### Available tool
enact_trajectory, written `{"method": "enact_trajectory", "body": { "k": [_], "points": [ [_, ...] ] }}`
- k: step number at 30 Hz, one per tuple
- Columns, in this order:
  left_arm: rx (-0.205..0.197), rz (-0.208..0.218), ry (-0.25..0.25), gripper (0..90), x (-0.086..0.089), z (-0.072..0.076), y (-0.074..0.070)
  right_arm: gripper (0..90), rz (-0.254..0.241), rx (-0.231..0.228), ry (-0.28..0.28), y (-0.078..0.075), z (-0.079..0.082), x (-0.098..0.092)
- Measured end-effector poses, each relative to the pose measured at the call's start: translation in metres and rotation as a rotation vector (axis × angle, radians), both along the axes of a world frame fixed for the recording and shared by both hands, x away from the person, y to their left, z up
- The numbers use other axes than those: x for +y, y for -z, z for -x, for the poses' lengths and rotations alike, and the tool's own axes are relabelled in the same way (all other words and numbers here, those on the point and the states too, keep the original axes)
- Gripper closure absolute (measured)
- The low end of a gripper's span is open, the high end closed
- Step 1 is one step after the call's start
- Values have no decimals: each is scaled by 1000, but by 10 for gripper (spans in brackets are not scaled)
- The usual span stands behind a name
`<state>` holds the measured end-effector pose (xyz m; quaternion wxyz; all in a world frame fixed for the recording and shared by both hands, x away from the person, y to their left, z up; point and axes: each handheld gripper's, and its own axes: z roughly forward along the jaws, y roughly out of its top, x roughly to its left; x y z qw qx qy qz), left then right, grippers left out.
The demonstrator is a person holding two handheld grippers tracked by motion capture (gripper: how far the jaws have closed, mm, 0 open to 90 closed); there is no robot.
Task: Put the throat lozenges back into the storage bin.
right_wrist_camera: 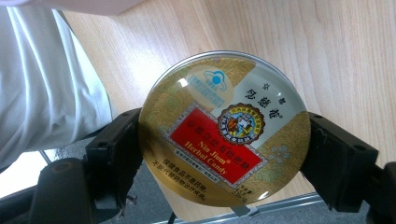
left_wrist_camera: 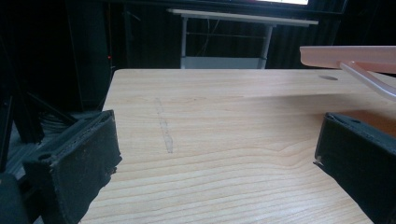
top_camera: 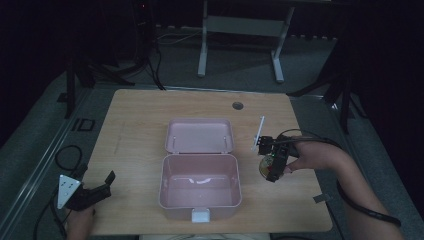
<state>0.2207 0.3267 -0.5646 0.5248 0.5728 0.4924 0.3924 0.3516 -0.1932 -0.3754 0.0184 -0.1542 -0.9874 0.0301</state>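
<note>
An open pink plastic box stands at the table's middle, its lid flipped back flat and its inside bare. To the right of it my right gripper is shut on a round gold candy tin. In the right gripper view the tin, with a red "Nin Jiom Herbal Candy" label, sits gripped by its rim between the two jaws of the right gripper. My left gripper rests open at the front left corner. The left gripper has its jaws wide apart over bare wood, with the box's edge at upper right.
A round cable hole lies behind the box near the table's far edge. A white latch juts from the box's front wall. A small piece of tape lies at the front right. Another table's legs stand beyond.
</note>
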Motion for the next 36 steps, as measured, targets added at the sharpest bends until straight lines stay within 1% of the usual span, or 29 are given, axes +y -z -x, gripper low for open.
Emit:
{"method": "enact_trajectory", "body": {
  "k": [3,8,15,16,18,19,20,22,28,32,36],
  "points": [
    [0,0,0,4,0,0,0,199,-2,0,-3,-1,1,3],
    [0,0,-1,3,0,0,0,200,-8,3,-31,-4,2,15],
    [0,1,-1,4,0,0,0,200,-30,1,-83,-9,5,39],
    [0,1,0,3,0,0,0,200,-34,4,-104,-9,6,48],
    [-1,1,0,4,0,0,0,200,-38,4,-112,-9,7,52],
    [-1,3,0,3,0,0,0,199,-44,7,-130,-9,8,61],
    [-1,3,0,3,0,0,0,199,-44,7,-130,-9,8,61],
    [-1,3,1,4,0,0,0,199,-49,10,-155,-8,9,74],
    [-2,5,2,3,1,0,0,200,-55,22,-208,-3,13,101],
    [-4,8,2,3,1,0,0,199,-48,29,-244,1,18,115],
    [-4,7,3,3,1,0,0,199,-53,32,-265,6,20,122]
  ]
}}
